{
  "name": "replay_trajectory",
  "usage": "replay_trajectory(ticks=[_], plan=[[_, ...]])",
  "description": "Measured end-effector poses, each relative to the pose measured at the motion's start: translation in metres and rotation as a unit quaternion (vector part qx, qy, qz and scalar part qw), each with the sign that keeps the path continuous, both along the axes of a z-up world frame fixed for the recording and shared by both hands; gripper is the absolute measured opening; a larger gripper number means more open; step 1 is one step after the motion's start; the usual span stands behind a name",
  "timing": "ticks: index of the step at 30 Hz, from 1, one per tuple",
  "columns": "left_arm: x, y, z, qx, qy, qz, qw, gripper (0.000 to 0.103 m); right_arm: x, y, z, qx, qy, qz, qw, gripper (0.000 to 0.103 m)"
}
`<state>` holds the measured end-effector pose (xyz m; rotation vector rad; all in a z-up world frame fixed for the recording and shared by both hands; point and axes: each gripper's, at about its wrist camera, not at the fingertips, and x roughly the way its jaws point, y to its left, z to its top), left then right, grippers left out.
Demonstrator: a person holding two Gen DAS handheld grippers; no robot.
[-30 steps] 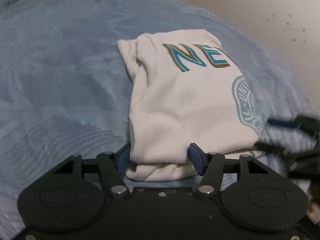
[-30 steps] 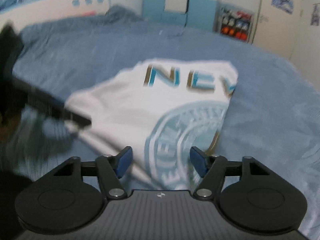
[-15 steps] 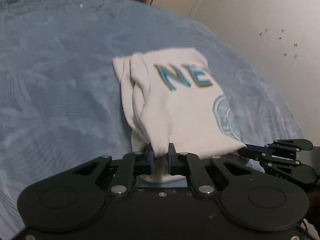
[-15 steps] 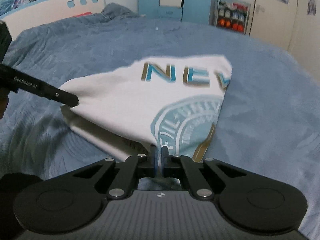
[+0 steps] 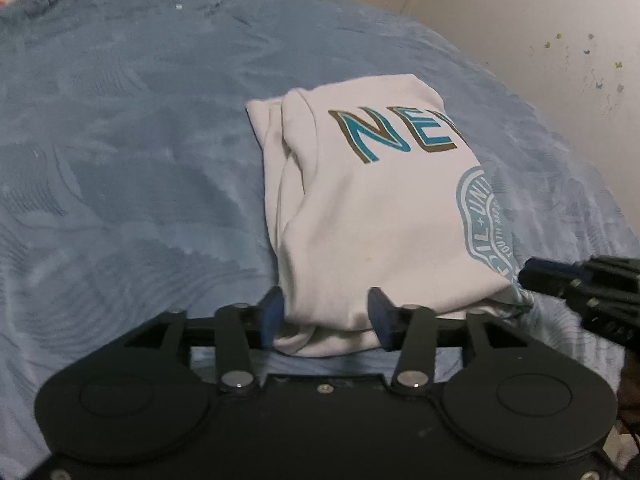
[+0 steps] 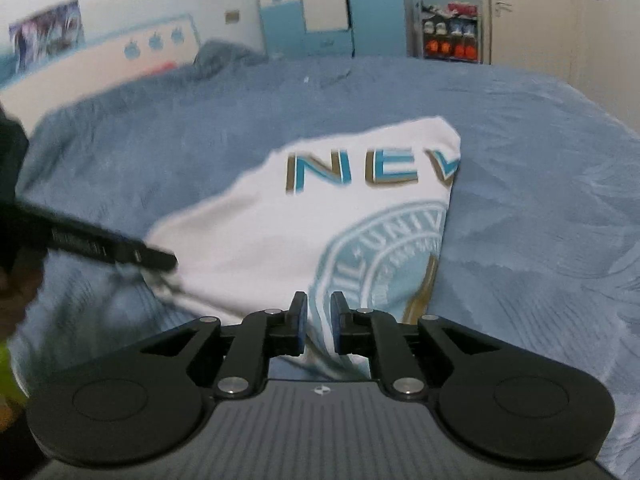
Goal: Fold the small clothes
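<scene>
Blue-padded fingers [image 5: 273,314] of the left gripper [image 5: 326,316] stand spread wide, one on each side of the near edge of the folded white cotton T-shirt with teal and brown lettering [image 5: 372,208], and they clamp nothing. Fingers of the right gripper [image 6: 319,328] stand close together with a narrow gap showing between the pads; cloth shows behind that gap, but whether any is nipped cannot be told from this view. Lying on the blue plush bedspread [image 5: 132,160], toward its right-hand edge near the wall, the garment is a compact rectangle with its printed face up and its layered folds showing along its left side. Its near hem sits between the left fingers and reaches toward the tool body, while the right gripper meets the near right corner, at the round teal crest. Judged from these views, the step in hand is either letting go or regripping the near hem; done well, both tools act level with the bedspread, at matching corners, so that the stacked layers stay aligned and the left-side folds do not slide open.
</scene>
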<state>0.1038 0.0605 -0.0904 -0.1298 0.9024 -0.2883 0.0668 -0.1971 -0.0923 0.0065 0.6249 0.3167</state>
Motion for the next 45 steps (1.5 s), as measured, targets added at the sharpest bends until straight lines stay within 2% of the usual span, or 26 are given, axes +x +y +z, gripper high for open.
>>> replay_trajectory(ticks=[3, 6, 7, 10, 13, 16, 17, 19, 20, 23, 24, 25, 26, 27, 28, 30, 31, 32, 33, 34, 36, 37, 39, 41, 43, 45], plan=[[0.003, -0.007, -0.001, 0.021, 0.0, 0.004, 0.9998, 0.052, 0.013, -0.001, -0.007, -0.001, 0.019, -0.02, 1.0, 0.014], [0.012, -0.008, -0.023, 0.061, 0.038, 0.02, 0.9972, 0.055, 0.029, -0.004, -0.03, -0.004, 0.067, -0.034, 0.997, 0.014], [0.014, -0.008, -0.032, 0.056, 0.045, 0.022, 0.9972, 0.056, 0.03, -0.006, -0.037, -0.001, 0.07, -0.034, 0.997, 0.013], [0.011, -0.005, -0.034, 0.05, 0.039, 0.025, 0.9977, 0.057, 0.027, -0.008, -0.041, 0.005, 0.063, -0.031, 0.997, 0.013], [0.011, -0.007, -0.021, 0.056, 0.029, 0.024, 0.9977, 0.055, 0.022, -0.008, -0.026, 0.011, 0.052, -0.031, 0.998, 0.014], [0.004, -0.011, -0.006, 0.056, -0.012, 0.015, 0.9982, 0.056, 0.017, -0.005, -0.015, 0.006, 0.03, -0.028, 0.999, 0.014], [0.003, -0.013, -0.007, 0.06, -0.011, 0.012, 0.9981, 0.057, 0.019, -0.004, -0.017, 0.004, 0.037, -0.023, 0.999, 0.014], [0.01, -0.018, -0.028, 0.084, 0.036, 0.007, 0.9958, 0.059, 0.026, -0.001, -0.032, -0.005, 0.067, -0.021, 0.998, 0.014], [0.011, -0.018, -0.036, 0.084, 0.043, 0.005, 0.9956, 0.059, 0.027, -0.002, -0.039, -0.005, 0.07, -0.022, 0.997, 0.014], [0.004, -0.023, -0.022, 0.096, 0.016, -0.004, 0.9952, 0.057, 0.03, -0.003, -0.037, -0.003, 0.067, -0.017, 0.998, 0.014], [0.0, -0.025, -0.014, 0.104, -0.002, -0.01, 0.9945, 0.057, 0.031, -0.004, -0.028, 0.001, 0.06, -0.022, 0.998, 0.023], [-0.004, -0.026, -0.003, 0.105, -0.027, -0.014, 0.994, 0.057, 0.029, -0.006, -0.019, 0.003, 0.041, -0.032, 0.999, 0.039], [-0.006, -0.026, 0.007, 0.098, -0.049, -0.016, 0.9938, 0.058, 0.027, -0.009, -0.009, 0.008, 0.014, -0.045, 0.999, 0.05], [-0.005, -0.025, 0.016, 0.085, -0.064, -0.017, 0.9942, 0.058, 0.026, -0.012, -0.001, 0.014, -0.004, -0.054, 0.998, 0.067], [-0.003, -0.023, 0.023, 0.07, -0.071, -0.016, 0.9949, 0.058, 0.028, -0.015, 0.004, 0.022, -0.015, -0.059, 0.998, 0.067], [0.008, -0.02, 0.031, 0.039, -0.087, -0.007, 0.9954, 0.058, 0.033, -0.022, 0.011, 0.036, -0.027, -0.072, 0.996, 0.06], [0.013, -0.019, 0.033, 0.029, -0.093, -0.001, 0.9953, 0.058, 0.037, -0.024, 0.012, 0.042, -0.03, -0.076, 0.996, 0.045], [0.019, -0.023, 0.033, 0.021, -0.097, 0.0, 0.995, 0.058, 0.042, -0.024, 0.011, 0.047, -0.026, -0.08, 0.995, 0.035], [0.025, -0.027, 0.029, 0.019, -0.099, -0.002, 0.9949, 0.058, 0.047, -0.024, 0.009, 0.052, -0.018, -0.078, 0.995, 0.021], [0.029, -0.03, 0.024, 0.023, -0.097, -0.005, 0.995, 0.058, 0.052, -0.022, 0.003, 0.057, -0.008, -0.072, 0.996, 0.018], [0.036, -0.039, 0.006, 0.039, -0.095, -0.012, 0.9946, 0.058, 0.058, -0.017, -0.014, 0.057, 0.012, -0.068, 0.996, 0.018], [0.039, -0.043, -0.007, 0.059, -0.09, -0.013, 0.9942, 0.058, 0.062, -0.014, -0.026, 0.049, 0.029, -0.069, 0.996, 0.018], [0.036, -0.054, -0.033, 0.126, -0.087, -0.018, 0.988, 0.061, 0.059, -0.012, -0.043, 0.044, 0.022, -0.071, 0.996, 0.018], [0.023, -0.056, -0.038, 0.133, -0.122, -0.019, 0.9833, 0.06, 0.054, -0.01, -0.04, 0.041, 0.011, -0.071, 0.997, 0.018], [0.02, -0.058, -0.029, 0.138, -0.13, -0.023, 0.9816, 0.059, 0.052, -0.01, -0.027, 0.039, -0.007, -0.071, 0.997, 0.018], [0.019, -0.057, -0.013, 0.119, -0.153, -0.023, 0.9808, 0.059, 0.053, -0.01, -0.016, 0.035, -0.039, -0.076, 0.996, 0.019]])
